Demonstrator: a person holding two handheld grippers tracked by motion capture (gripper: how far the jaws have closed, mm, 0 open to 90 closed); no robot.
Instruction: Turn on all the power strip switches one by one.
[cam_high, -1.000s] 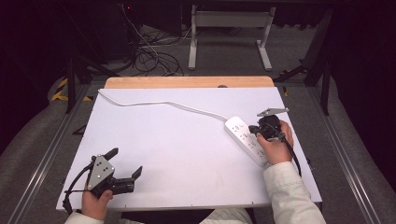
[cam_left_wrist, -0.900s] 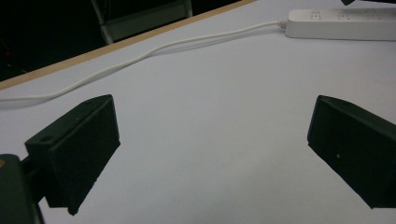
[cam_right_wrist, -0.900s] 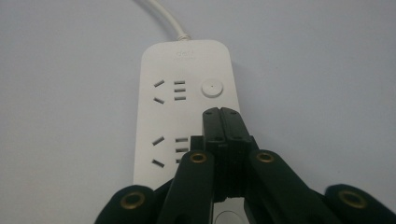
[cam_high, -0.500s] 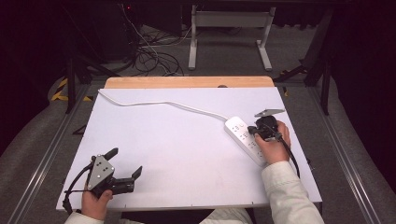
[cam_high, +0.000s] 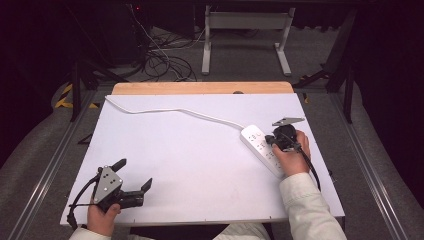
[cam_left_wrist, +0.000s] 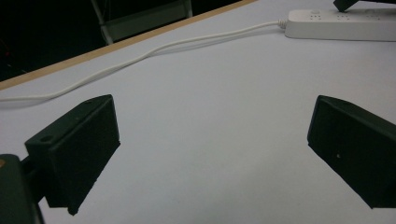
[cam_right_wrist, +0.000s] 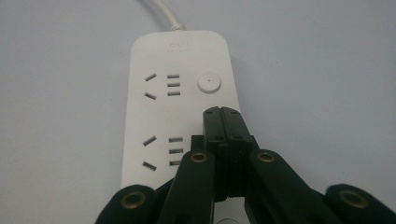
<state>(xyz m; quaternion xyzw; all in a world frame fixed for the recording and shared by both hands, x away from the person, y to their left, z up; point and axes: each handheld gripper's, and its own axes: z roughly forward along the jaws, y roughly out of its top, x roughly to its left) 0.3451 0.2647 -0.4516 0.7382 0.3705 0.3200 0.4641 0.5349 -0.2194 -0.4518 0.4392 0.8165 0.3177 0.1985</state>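
1. The surface (cam_high: 190, 160) is a plain white sheet lying on a wooden top whose bare tan strip (cam_high: 200, 88) shows along the far edge.
2. A white power strip (cam_high: 261, 147) lies flat on the right part of the surface, set at a slant, with its far end toward the middle of the sheet.
3. Its white cord (cam_high: 165, 111) leaves that far end and winds across the sheet to the far left corner, where it goes over the edge.
4. In the right gripper view the power strip (cam_right_wrist: 180, 107) shows two groups of socket slots and a round button (cam_right_wrist: 208, 83) near the end where the cord goes in.
5. The right tongs (cam_high: 274, 139) are pressed together with nothing between them, their tips over the power strip just short of the round button; whether they touch it I cannot tell.
6. The left tongs (cam_high: 134, 174) rest at the near left corner of the surface, jaws spread wide apart and empty, well apart from the power strip.
7. The left gripper view looks across bare white sheet toward the cord (cam_left_wrist: 140, 58) and the power strip (cam_left_wrist: 341, 25) beyond.
8. Around the surface the room is dark. Grey floor (cam_high: 45, 155) lies to either side, with metal rails running along it.
9. Beyond the far edge stand a pale metal frame (cam_high: 245, 30) and a tangle of black cables (cam_high: 165, 62) on the floor.
10. Yellow-and-black striped tape (cam_high: 64, 96) marks the floor at the far left.
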